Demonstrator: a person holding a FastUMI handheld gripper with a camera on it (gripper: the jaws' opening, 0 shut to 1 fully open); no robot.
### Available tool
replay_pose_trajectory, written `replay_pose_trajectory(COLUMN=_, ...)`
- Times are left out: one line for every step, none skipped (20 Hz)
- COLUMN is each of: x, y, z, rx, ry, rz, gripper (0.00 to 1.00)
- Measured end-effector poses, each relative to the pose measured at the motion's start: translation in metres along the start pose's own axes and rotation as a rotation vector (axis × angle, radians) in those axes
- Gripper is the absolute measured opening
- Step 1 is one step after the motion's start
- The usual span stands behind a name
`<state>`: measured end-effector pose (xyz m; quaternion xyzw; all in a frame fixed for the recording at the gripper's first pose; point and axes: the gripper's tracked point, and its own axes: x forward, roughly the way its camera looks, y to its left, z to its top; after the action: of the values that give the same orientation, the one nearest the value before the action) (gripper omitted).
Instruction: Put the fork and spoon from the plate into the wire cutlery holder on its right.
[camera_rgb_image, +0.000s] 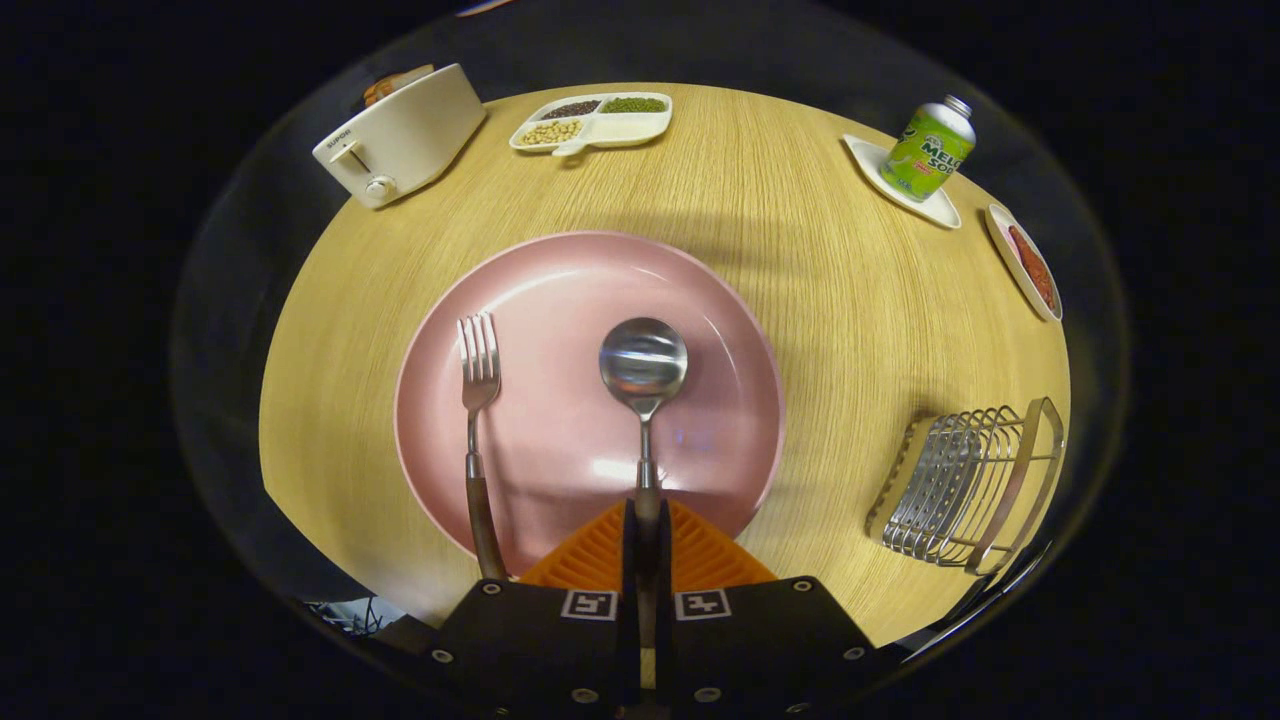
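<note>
**Spoon Grasp in Progress; Transfer to Holder Pending**

The hand-held gripper (648, 530) is closing narrow on the handle of the spoon (643, 365), with both fingers pressing against it. The spoon bowl is lying near the middle of the plate (560, 270); the handle is running back off the near edge of the plate, between the fingers. The fork (478, 400) is lying on the plate, left of the spoon and parallel to it. The wire cutlery holder (965, 485) is standing on the surface (780, 160), well to the right of the plate.

Judged step: the spoon is being gripped; the fork is waiting. The next move is calling for a lift clear of the plate, then travel rightward to the holder, with the spoon tilted for insertion between its wires.
</note>
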<state>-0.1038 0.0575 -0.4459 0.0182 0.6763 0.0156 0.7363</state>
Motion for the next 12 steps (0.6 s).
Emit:
replay_pose_trajectory(x=-0.002, y=0.0, z=0.001, rx=0.001, ry=-0.008, rz=0.004, gripper=0.05)
replay_pose_trajectory(x=-0.005, y=0.001, z=0.002, rx=0.003, ry=-0.018, rz=0.016, gripper=0.05)
replay_pose_trajectory(x=-0.009, y=0.002, z=0.003, rx=0.007, ry=-0.027, rz=0.025, gripper=0.05)
replay_pose_trajectory(x=-0.014, y=0.001, z=0.002, rx=0.013, ry=-0.035, rz=0.033, gripper=0.05)
replay_pose_trajectory(x=-0.019, y=0.0, z=0.002, rx=0.021, ry=-0.044, rz=0.038, gripper=0.05)
replay_pose_trajectory(x=-0.025, y=-0.001, z=0.001, rx=0.028, ry=-0.048, rz=0.043, gripper=0.05)
replay_pose_trajectory(x=-0.031, y=-0.004, z=0.0, rx=0.039, ry=-0.056, rz=0.047, gripper=0.05)
replay_pose_trajectory(x=-0.037, y=-0.007, z=-0.002, rx=0.047, ry=-0.062, rz=0.049, gripper=0.05)
replay_pose_trajectory(x=-0.043, y=-0.011, z=-0.001, rx=0.059, ry=-0.074, rz=0.05, gripper=0.05)
replay_pose_trajectory(x=-0.05, y=-0.015, z=-0.002, rx=0.067, ry=-0.086, rz=0.047, gripper=0.05)
replay_pose_trajectory(x=-0.058, y=-0.02, z=-0.003, rx=0.078, ry=-0.094, rz=0.043, gripper=0.05)
replay_pose_trajectory(x=-0.066, y=-0.023, z=-0.003, rx=0.092, ry=-0.109, rz=0.047, gripper=0.05)
